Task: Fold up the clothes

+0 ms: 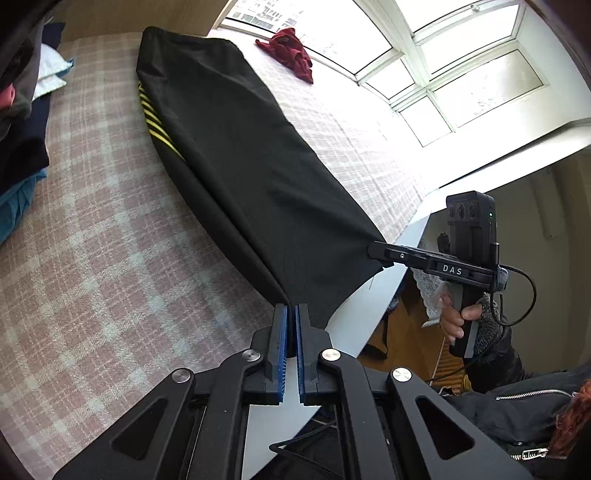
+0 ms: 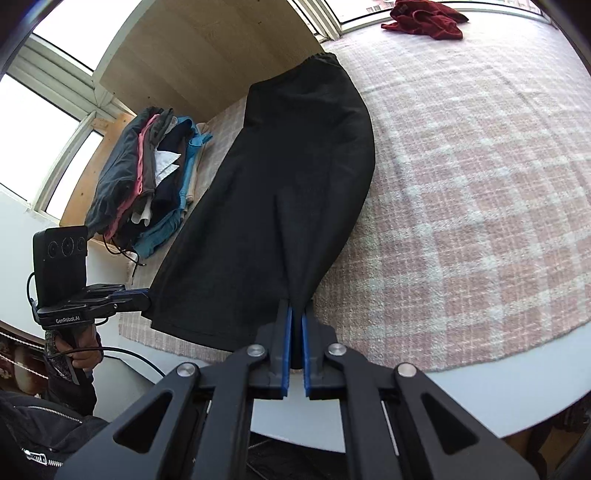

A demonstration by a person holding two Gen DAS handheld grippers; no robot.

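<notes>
1. We work on a bed covered by a pink plaid blanket (image 2: 461, 184); the black trousers (image 1: 240, 166) lie lengthwise along it, waistband at the far end and cuffs at the near edge, one leg stacked on the other, yellow stripes (image 1: 155, 122) showing along one side
2. A stack of folded clothes (image 2: 155, 173) sits just beside the trousers on our left, and a crumpled red garment (image 2: 424, 18) lies well apart by the window; we judge the trousers to be mid-fold, halved lengthwise and awaiting the crosswise fold
3. The left gripper (image 1: 290, 321) is clamped narrow on one cuff corner, cloth pinched between the blue pads (image 1: 282, 339)
4. The right gripper (image 2: 296, 325) is likewise closed on the other cuff corner, fabric running between its fingers
5. To carry the cuffs toward the waistband well, we keep both clamps tight, lift evenly, and hold the two corners the same width apart so the hem stays taut and square
6. We watch that the lower leg does not slip out of line, and that the moving cloth does not brush the stack
</notes>
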